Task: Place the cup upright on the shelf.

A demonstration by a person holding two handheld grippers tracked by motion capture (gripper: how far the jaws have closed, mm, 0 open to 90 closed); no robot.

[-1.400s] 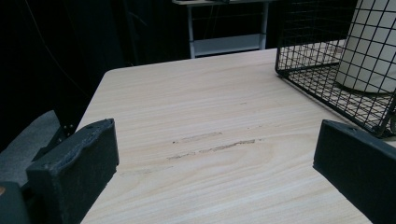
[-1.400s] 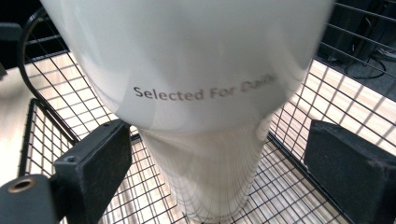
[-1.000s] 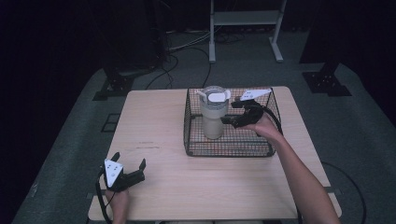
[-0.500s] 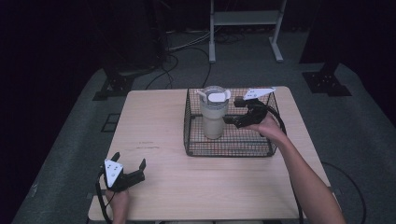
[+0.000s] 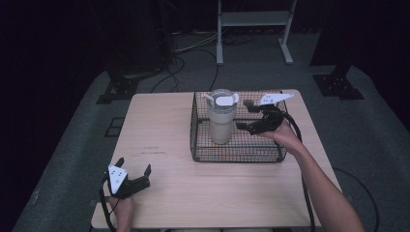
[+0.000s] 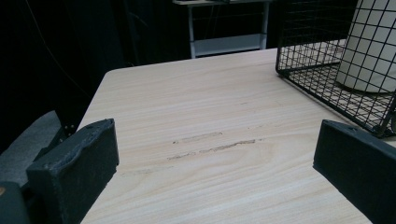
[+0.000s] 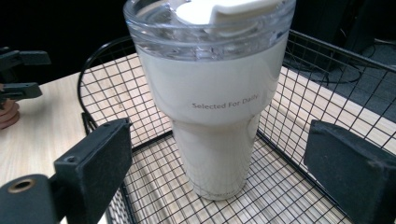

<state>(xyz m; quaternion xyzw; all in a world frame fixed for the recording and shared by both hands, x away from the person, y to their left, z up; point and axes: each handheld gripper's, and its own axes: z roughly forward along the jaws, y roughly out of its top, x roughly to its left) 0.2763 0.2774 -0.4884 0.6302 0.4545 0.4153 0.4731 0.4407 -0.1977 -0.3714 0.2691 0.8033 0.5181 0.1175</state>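
Right tongs (image 5: 246, 115) gaping wide, inside the wire basket (image 5: 203, 150) w/ the cream tumbler (image 5: 222, 123) standing upright just ahead; left tongs (image 5: 131, 170) also spread, parked on the table (image 5: 164, 125) near the front edge; imo risk = off-center squeeze tips that top-heavy tumbler, or a jaw snags the basket wire.

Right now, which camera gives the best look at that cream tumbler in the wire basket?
The right gripper view: the tumbler stands close and upright between the open right tool's jaws, its clear lid and lettering readable. The high view shows the whole tumbler small in the basket. The left gripper view catches part of its side through the mesh.
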